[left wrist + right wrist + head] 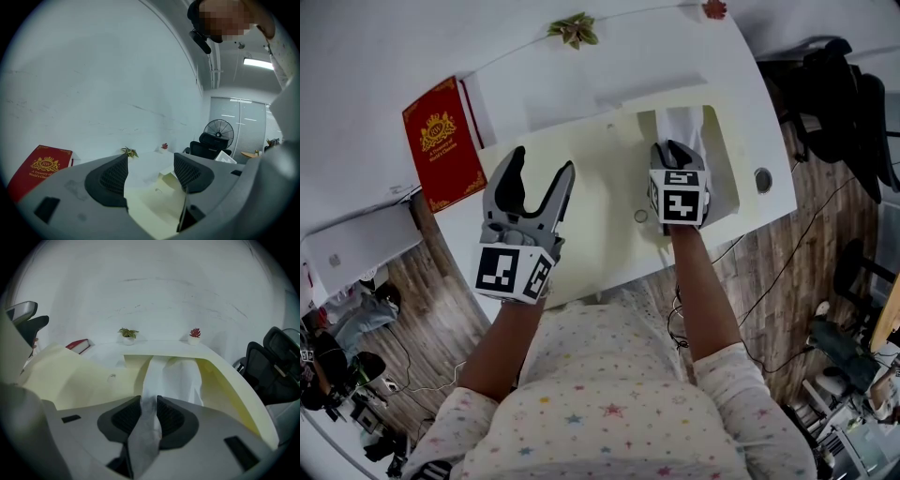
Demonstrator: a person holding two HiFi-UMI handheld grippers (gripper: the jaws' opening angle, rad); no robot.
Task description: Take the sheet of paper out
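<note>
– Cream paper envelope (591, 187), one, lying on the white table (750, 122), mouth at its far right. What do we log for the contents?

– One sheet of paper (682, 127), white. Most of it lies in the envelope's open mouth. Its near end is crumpled and pinched between the closed jaws of the right gripper (675, 150). The right gripper view confirms it: the jaws are tight on the sheet of paper (180, 376), and the envelope's wall stands up at the right.

– And the left gripper (542, 164)?

– Jaws wide apart, nothing between them. It hovers above the envelope's left half, not touching it as far as we can tell. Beyond it lies a red book (442, 141), not involved.

– Handling note for the step in hand?

– We judge the withdrawal begun, not finished. We would draw the sheet straight toward us along the envelope's length, low and slow, so that the thin paper does not tear at the pinch. The envelope looks light and may slide along with it, so we would set the left gripper down on the cream face to hold it. Risk: the sheet catches on the lifted edge of the mouth.
</note>
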